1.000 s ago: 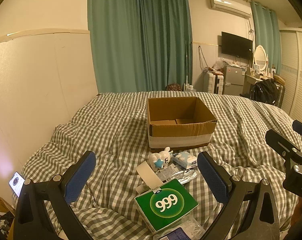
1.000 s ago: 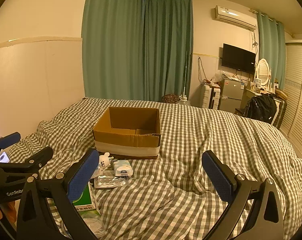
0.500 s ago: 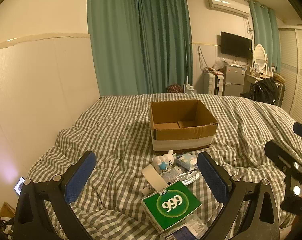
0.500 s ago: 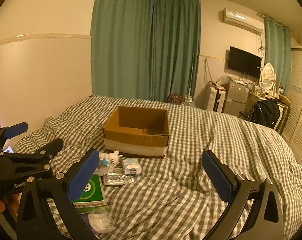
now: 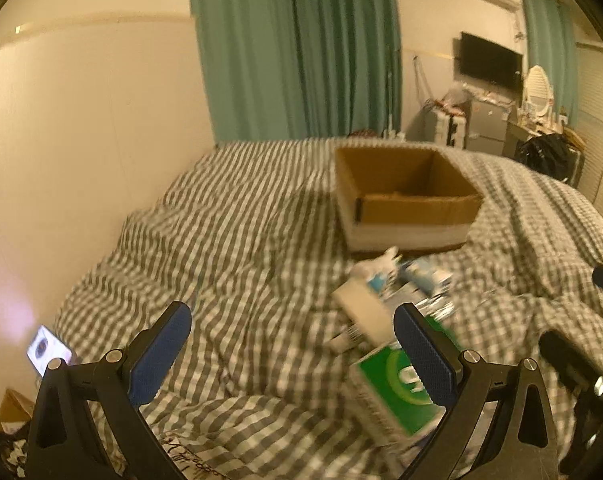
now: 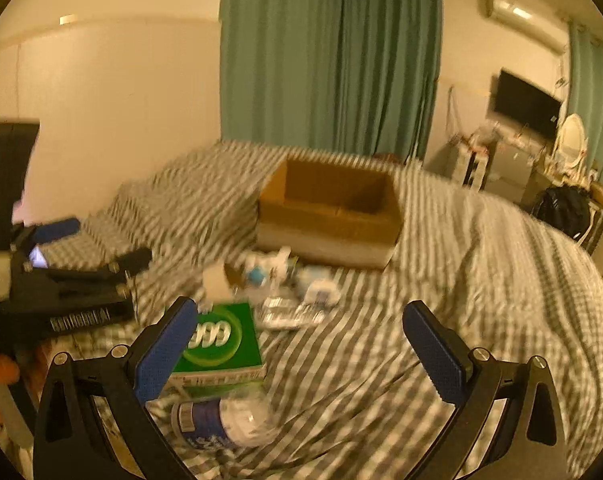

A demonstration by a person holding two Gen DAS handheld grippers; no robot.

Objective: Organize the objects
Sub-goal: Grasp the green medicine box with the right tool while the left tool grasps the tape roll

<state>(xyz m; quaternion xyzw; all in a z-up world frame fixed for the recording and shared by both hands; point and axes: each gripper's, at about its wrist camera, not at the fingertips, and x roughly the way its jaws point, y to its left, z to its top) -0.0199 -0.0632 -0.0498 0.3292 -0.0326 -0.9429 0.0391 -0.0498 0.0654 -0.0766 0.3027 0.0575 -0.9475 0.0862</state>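
Claws [image 5: 291, 354] [image 6: 301, 342] agape over bed [image 5: 241, 240] — clutter by cardboard box [image 5: 405, 200].

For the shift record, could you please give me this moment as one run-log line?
left hand-held gripper: open, empty | right hand-held gripper: open, empty | cardboard box: open on bed | green box: on bed, untouched
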